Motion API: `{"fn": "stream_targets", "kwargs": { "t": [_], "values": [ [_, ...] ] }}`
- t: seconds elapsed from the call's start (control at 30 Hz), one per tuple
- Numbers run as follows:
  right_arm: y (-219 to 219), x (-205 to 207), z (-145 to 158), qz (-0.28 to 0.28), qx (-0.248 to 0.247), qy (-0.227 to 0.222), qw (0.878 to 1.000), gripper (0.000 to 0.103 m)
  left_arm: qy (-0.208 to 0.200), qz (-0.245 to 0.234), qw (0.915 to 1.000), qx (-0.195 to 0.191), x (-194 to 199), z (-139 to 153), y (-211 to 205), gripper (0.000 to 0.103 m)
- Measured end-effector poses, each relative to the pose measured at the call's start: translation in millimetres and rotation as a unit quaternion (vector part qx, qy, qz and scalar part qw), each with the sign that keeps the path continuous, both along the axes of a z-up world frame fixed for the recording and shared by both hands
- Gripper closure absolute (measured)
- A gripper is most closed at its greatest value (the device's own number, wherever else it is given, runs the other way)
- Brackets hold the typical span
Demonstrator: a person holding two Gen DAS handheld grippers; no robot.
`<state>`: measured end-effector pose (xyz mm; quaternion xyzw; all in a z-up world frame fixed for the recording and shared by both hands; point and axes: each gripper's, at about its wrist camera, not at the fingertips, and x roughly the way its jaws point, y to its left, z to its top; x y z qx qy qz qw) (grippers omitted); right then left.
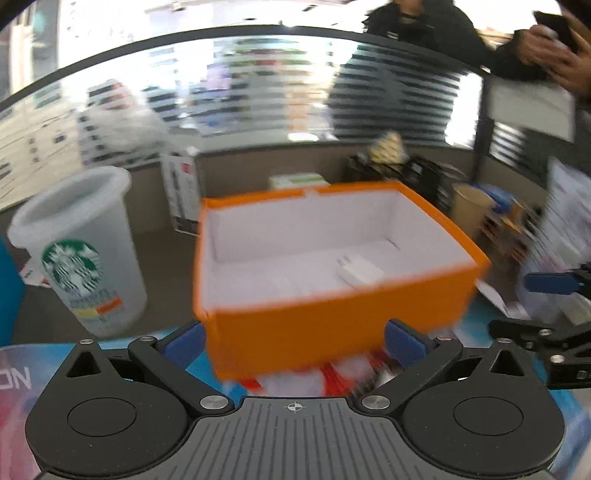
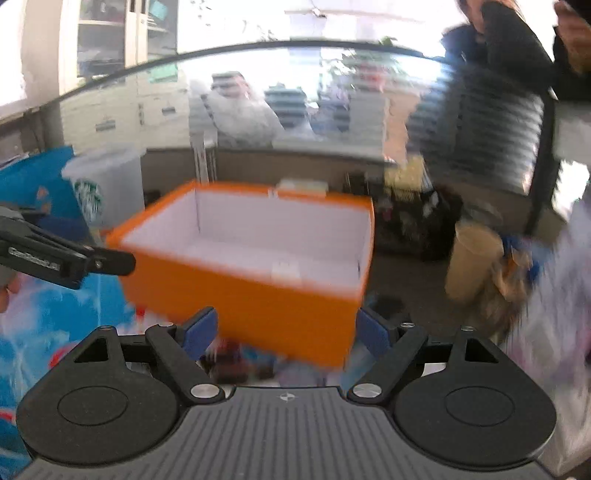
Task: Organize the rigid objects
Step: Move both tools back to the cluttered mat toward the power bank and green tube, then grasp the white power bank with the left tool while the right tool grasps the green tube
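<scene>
White logo cup (image 1: 79,251) left; paper cup (image 2: 474,262) right; person (image 1: 417,33) behind glass.

Orange box (image 1: 332,317), white inside; white cup (image 1: 79,254), green logo.

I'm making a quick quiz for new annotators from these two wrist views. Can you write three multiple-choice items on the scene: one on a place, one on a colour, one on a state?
1. Where does the cup with the green logo stand, seen from the left wrist?
A. left of the box
B. inside the box
C. on top of the box

2. What colour is the outside of the box?
A. green
B. orange
C. black

3. How is the box?
A. shut with a lid
B. flattened
C. open at the top

Answers:
1 A: the cup stands on the table, left of the box and apart from it.
2 B: its outer walls are orange, its lining white.
3 C: no lid covers it, so the white inside and a small white item on its floor show.
</scene>
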<state>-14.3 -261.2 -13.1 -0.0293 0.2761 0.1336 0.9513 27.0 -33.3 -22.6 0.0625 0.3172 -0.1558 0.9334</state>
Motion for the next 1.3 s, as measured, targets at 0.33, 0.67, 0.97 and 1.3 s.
{"fn": "stream_targets", "kwargs": {
  "t": [0.33,0.67,0.97,1.3],
  "values": [
    [11.0,-75.4,-69.1,-0.078,0.030,0.021,0.996,0.017,0.048,-0.074,0.9961,0.000,-33.7,-52.5,-18.3,0.000],
    [27.2,-71.0,-94.1,-0.056,0.006,0.041,0.998,0.038,0.081,-0.100,0.9917,-0.003,-29.8,-74.5,-35.6,0.000],
    [6.3,-74.7,-93.1,-0.059,-0.014,0.036,0.997,0.053,0.104,-0.150,0.9828,-0.032,-26.7,-87.9,-52.6,0.013],
    [0.9,-72.3,-94.4,-0.064,-0.016,0.027,0.997,0.053,0.095,-0.170,0.9802,-0.032,-34.3,-88.2,-61.7,0.048]
  ]
}}
